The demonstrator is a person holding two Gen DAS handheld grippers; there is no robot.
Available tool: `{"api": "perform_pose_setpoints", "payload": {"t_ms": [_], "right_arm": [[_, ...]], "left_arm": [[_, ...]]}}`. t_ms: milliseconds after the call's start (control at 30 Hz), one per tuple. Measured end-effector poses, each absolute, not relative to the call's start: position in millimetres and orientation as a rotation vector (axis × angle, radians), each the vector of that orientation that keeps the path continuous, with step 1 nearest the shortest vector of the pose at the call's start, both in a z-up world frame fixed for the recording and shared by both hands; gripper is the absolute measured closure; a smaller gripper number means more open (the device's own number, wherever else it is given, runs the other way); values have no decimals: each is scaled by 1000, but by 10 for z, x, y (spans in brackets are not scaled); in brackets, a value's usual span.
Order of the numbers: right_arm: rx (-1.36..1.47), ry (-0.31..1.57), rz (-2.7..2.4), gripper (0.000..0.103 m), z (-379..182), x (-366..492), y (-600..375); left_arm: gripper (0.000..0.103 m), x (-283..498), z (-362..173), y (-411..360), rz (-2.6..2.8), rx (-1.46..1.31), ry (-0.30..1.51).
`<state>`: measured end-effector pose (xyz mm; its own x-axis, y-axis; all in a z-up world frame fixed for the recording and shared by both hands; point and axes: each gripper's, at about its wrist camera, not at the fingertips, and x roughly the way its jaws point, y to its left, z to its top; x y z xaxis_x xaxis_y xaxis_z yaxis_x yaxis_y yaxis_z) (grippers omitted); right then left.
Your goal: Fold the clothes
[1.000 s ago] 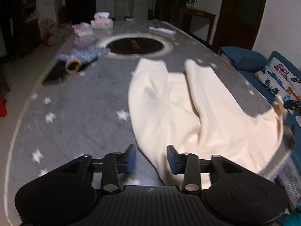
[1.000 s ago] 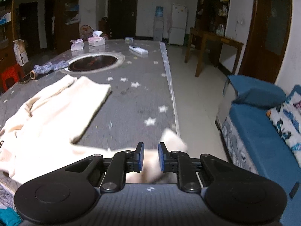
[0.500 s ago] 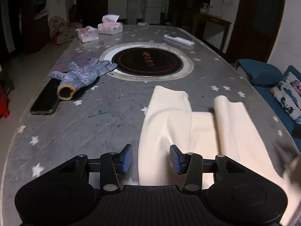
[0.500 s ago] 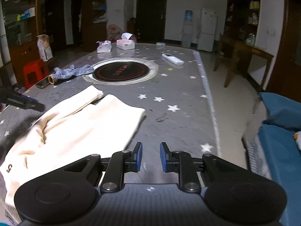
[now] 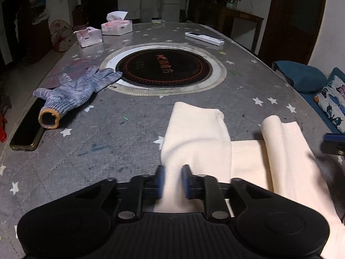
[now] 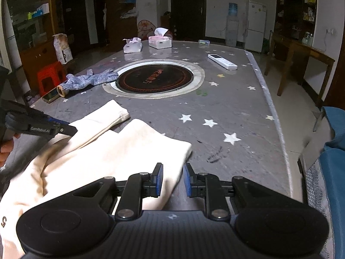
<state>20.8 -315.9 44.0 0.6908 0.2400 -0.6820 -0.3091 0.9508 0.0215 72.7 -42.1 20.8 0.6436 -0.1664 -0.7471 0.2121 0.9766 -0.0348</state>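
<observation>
Two handheld grippers work over a cream garment (image 5: 196, 133) spread on the near right part of a long grey table (image 5: 107, 133) printed with white stars. The garment looks like a pair of trousers or shorts: two legs point toward the far end, side by side and slightly apart, with the rest bunched toward the near edge.

From the left wrist camera, the left gripper (image 5: 173, 181) sits low over the left leg. Its blue-padded jaws are clenched on a ridge of the cream cloth, which rises between the pads; the pads look motion-blurred. At the right edge of this view the tip of the right gripper (image 5: 333, 143) shows beside the other leg.

From the right wrist camera, the right gripper (image 6: 173, 180) hovers at the right edge of the garment (image 6: 120, 151). Its jaws stand a little apart, released, with the cloth's edge lying under the left pad and bare table under the right; nothing is gripped. At the left of this view the left gripper (image 6: 64, 129) reaches in from the side, with a person's hand (image 6: 5, 149) behind it.

Farther along the table a round dark cooktop (image 5: 163, 70) is set into the surface. A blue knit glove (image 5: 73, 92) lies to its left, with a phone (image 5: 28, 127) beside the glove's cuff. Two tissue packs (image 5: 116, 24) and a white remote (image 5: 203, 38) rest at the far end.
</observation>
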Motion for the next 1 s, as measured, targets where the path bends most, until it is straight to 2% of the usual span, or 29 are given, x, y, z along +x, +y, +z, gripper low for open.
{"api": "perform_pose_setpoints", "payload": {"t_ms": [133,1000], "right_arm": [[-79,749,305,83,394,296,-3112],[-72,772,251,79,258,391,-3006]], "left_arm": [[97,692,227,-463,-203,94,825],[98,251,294,230,94,60,799]]}}
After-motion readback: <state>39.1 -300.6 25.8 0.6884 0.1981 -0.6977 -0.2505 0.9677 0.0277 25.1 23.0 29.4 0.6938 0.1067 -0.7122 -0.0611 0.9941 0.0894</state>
